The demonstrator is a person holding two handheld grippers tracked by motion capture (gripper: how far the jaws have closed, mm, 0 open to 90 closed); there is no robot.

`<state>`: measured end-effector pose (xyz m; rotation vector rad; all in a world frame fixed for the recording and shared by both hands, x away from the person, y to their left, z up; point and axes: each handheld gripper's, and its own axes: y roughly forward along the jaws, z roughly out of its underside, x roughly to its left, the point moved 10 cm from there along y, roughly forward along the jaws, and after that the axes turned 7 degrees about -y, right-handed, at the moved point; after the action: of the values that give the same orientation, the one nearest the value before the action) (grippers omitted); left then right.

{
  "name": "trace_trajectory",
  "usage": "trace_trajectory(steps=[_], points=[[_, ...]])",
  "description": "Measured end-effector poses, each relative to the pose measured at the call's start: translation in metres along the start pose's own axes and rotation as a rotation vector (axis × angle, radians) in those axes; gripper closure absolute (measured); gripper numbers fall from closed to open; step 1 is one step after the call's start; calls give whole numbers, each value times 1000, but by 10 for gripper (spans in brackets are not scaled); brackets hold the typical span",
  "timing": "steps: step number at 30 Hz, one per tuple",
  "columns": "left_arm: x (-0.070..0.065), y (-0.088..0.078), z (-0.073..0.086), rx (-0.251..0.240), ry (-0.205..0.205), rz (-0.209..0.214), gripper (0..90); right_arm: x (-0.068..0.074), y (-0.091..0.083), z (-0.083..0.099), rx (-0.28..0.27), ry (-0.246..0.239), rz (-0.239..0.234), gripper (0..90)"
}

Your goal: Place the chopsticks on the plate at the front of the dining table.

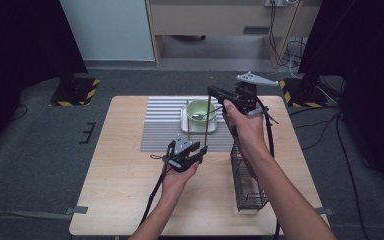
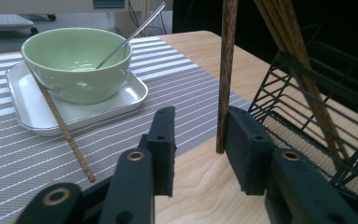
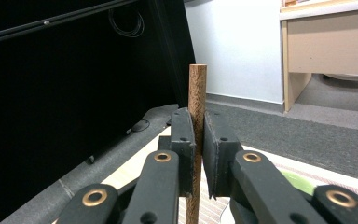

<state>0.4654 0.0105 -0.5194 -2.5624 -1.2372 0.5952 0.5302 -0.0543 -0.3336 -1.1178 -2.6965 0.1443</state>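
Observation:
A dark wooden chopstick stands upright over the striped mat. My right gripper is shut on its top end, and in the right gripper view the pads clamp the stick. My left gripper is lower down at the stick's bottom end. In the left gripper view its jaws stand apart, with the chopstick between them close to the right pad. A second chopstick lies slanted from the tray onto the mat.
A green bowl with a metal spoon sits on a white tray at the mat's far side. A black wire basket stands at the table's right under my right forearm, with brown sticks leaning in it.

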Motion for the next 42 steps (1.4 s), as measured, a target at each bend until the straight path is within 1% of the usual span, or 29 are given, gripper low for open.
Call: trace_trajectory(steps=[2,5,9,13,18,19,22,24,27,28,29,31,33,37,42], points=[[-1,0,0,3,4,1,654,1,0,0,-1,0,-2,836],[-4,0,-1,-1,13,7,712,3,-1,1,3,-4,-8,836],[-6,-1,-3,-6,8,26,791,5,0,0,2,-2,-15,836],[-5,-3,-3,-6,11,24,856,6,0,1,5,0,-19,836],[-1,-6,-3,-6,27,-5,860,4,0,1,11,11,-23,833],[-1,-6,-3,-6,27,-5,860,4,-1,1,12,10,-23,831],[0,-8,-3,-3,45,-20,861,2,-2,1,20,9,-22,827],[1,-8,-3,-2,48,-22,862,1,-2,1,24,14,-24,825],[2,-9,-3,0,55,-31,862,-1,-1,3,42,13,-18,787],[2,-10,-3,1,55,-32,862,-3,-1,5,55,16,-16,789],[3,-10,-3,3,57,-33,863,-3,0,5,57,14,-16,808],[4,-10,-3,5,62,-37,862,-3,-1,6,64,8,-22,818],[4,-11,-3,2,65,-42,862,-2,-1,6,64,23,-37,826],[3,-11,-4,-10,61,-42,858,1,-1,3,57,38,-50,836],[5,-11,-5,-19,59,-57,810,5,-1,-1,45,28,-49,841]])
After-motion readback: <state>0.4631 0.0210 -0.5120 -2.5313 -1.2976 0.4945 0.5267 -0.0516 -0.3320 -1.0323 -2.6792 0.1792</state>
